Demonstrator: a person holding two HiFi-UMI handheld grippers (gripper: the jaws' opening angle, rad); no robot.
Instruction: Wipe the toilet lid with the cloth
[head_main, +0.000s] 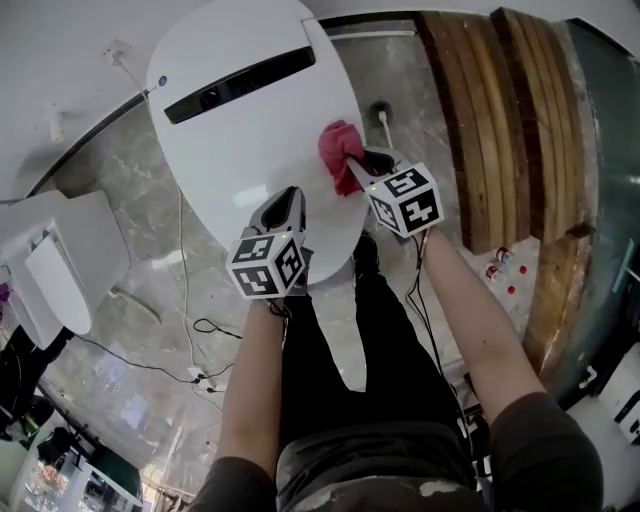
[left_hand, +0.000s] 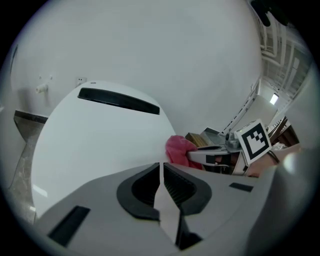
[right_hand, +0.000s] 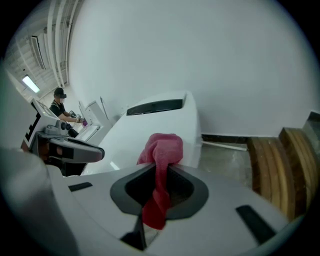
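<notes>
While lid (head_main: 240, 130) lies shut, tool (head_main: 360, 166) clamps cloth (head_main: 337, 148).

There is one white toilet lid (head_main: 240, 130) and one red cloth (head_main: 338, 152). The grippers number two, the left gripper (head_main: 290, 195) and the right gripper (head_main: 360, 162), each with two jaws; they carry two marker cubes (head_main: 268, 265), one apiece. One pile of wooden boards (head_main: 500, 120) lies on the floor (head_main: 150, 330); how many boards it holds cannot be told. One second white seat (head_main: 60, 270) stands at the left. One person (right_hand: 60, 104) shows far off.
</notes>
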